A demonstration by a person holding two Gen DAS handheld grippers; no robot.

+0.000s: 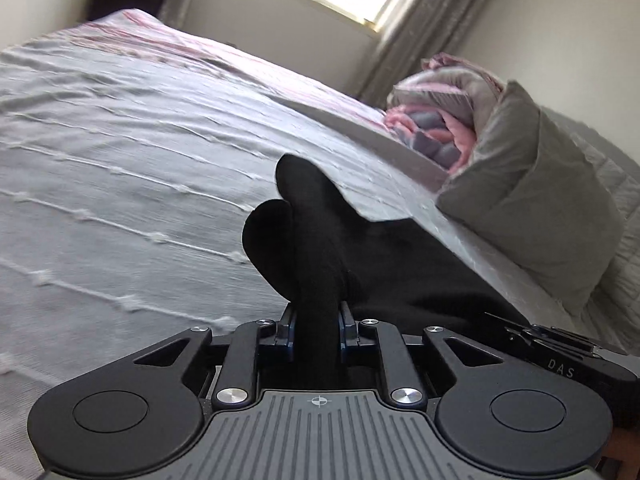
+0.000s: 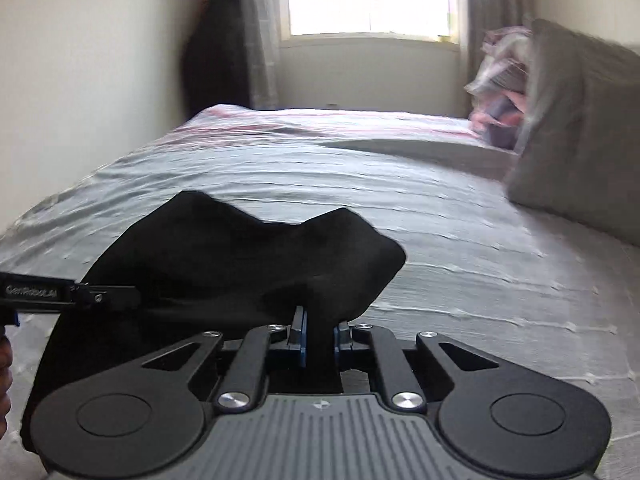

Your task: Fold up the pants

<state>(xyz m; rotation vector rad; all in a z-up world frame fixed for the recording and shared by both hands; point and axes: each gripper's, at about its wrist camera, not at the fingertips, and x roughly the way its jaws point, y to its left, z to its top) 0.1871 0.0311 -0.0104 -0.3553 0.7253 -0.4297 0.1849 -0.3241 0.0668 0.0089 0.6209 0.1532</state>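
Both grippers, left [image 1: 316,320] and right [image 2: 319,334], pinching bunched black pants [image 2: 224,256], holding them just above the bed [image 2: 440,216], well short of the pillow [image 2: 580,140]. Probably carrying over for a fold; next, lowering flat and aligning edges.

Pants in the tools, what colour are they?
Plain black pants, clearest in the right wrist view.

Left gripper [image 1: 316,320] clamps black pants [image 1: 320,248] above bed [image 1: 120,160].
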